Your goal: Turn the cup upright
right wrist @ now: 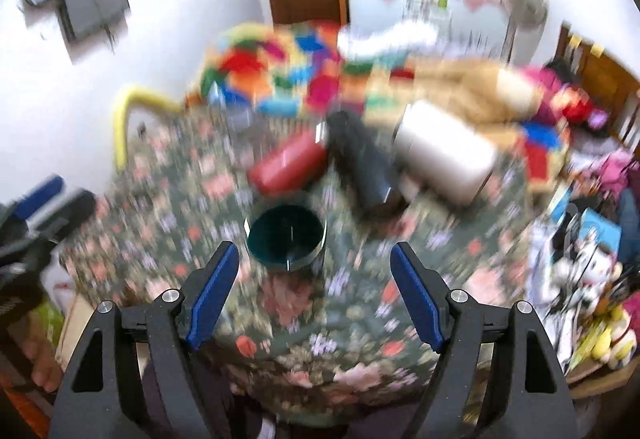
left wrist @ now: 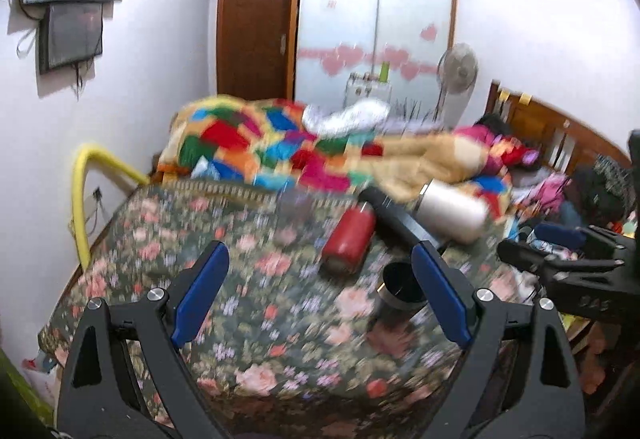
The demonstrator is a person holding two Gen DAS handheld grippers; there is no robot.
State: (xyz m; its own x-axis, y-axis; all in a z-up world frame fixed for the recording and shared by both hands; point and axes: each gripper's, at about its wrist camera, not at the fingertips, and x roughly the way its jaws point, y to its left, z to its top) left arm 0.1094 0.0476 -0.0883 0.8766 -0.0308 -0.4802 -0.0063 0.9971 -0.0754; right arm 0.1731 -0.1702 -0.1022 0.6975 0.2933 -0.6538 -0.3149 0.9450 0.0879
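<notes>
A dark cup with a metal rim (right wrist: 286,239) stands upright, mouth up, on the floral bedspread (right wrist: 352,303). It also shows in the left wrist view (left wrist: 400,289), just left of my left gripper's right finger. My right gripper (right wrist: 314,259) is open and empty, its left finger beside the cup. My left gripper (left wrist: 320,259) is open and empty above the bedspread (left wrist: 256,319). Both views are motion-blurred.
A red bottle (right wrist: 288,165), a black bottle (right wrist: 364,167) and a white bottle (right wrist: 444,155) lie on their sides beyond the cup. A patchwork quilt (left wrist: 280,143) is heaped behind them. Clutter and toys (right wrist: 592,279) crowd the right side. A yellow bed rail (left wrist: 80,199) stands at the left.
</notes>
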